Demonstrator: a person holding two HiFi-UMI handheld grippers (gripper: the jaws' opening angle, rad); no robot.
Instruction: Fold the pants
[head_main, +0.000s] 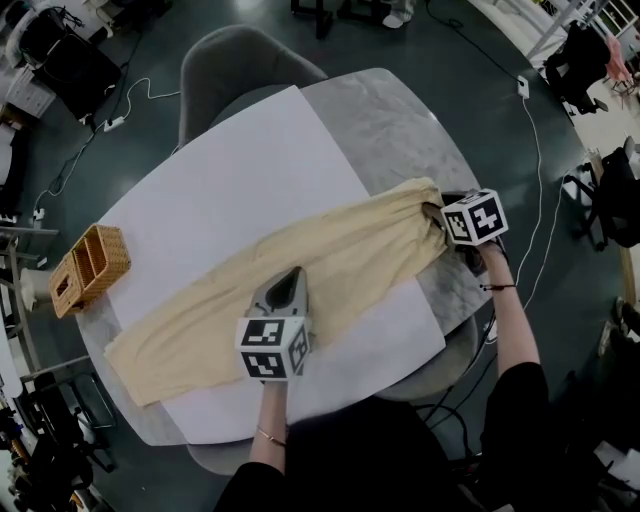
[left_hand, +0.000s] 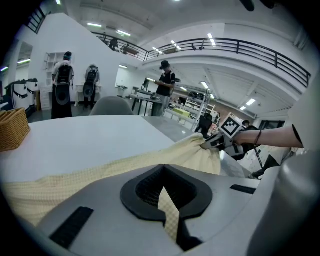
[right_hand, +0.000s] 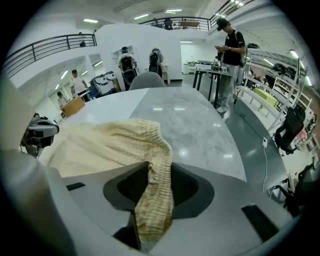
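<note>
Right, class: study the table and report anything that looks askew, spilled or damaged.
Nothing is spilled or damaged. The pants lie askew, diagonally across the white sheet. Their waistband runs off the sheet onto the marble table, where it is bunched up in the right tongs.

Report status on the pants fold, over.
Left gripper shut on pants, near edge. Right gripper shut on waistband. Pants stretched out, unfolded. Basket apart, nothing obstructing.

wicker basket (head_main: 90, 268) at the white sheet's (head_main: 230, 170) left edge — grey chair (head_main: 235, 60) beyond
</note>
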